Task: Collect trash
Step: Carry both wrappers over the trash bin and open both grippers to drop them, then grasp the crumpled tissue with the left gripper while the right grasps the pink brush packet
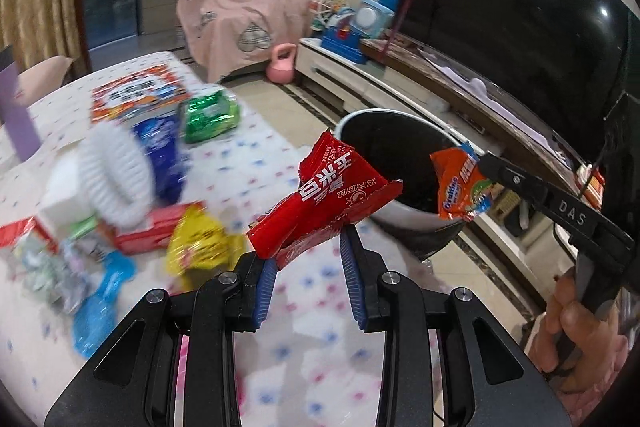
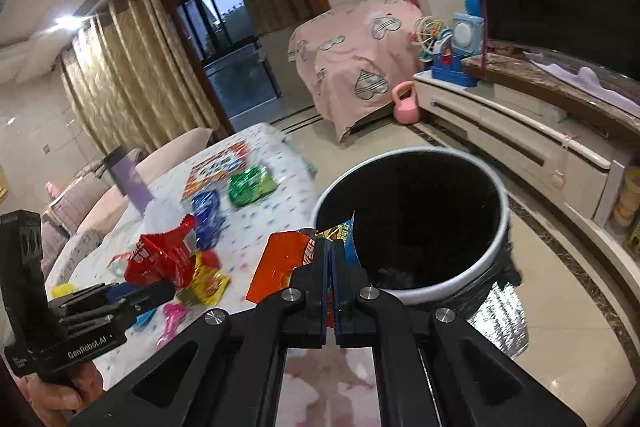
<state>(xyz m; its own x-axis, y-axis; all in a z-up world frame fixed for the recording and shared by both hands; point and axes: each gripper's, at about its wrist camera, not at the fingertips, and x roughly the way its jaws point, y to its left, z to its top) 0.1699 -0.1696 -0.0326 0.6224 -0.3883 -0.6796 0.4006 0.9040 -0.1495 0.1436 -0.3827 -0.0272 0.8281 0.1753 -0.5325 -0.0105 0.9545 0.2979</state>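
My left gripper [image 1: 308,247] holds a red snack wrapper [image 1: 332,199] between its blue pads, just short of the rim of the white trash bin [image 1: 404,215]. It also shows in the right wrist view [image 2: 160,259]. My right gripper [image 2: 331,251] is shut on an orange Ovaltine wrapper [image 2: 276,267], held at the bin's near rim [image 2: 496,251]. In the left wrist view that wrapper [image 1: 460,187] hangs over the bin's dark opening from the right gripper [image 1: 486,165].
More wrappers lie on the dotted tablecloth [image 1: 260,147]: a green pack [image 1: 208,115], a blue pack [image 1: 160,151], a yellow one [image 1: 200,243], a white bottle [image 1: 112,175]. A TV cabinet [image 2: 520,135] and TV stand beyond the bin. A pink kettlebell [image 2: 405,105] sits on the floor.
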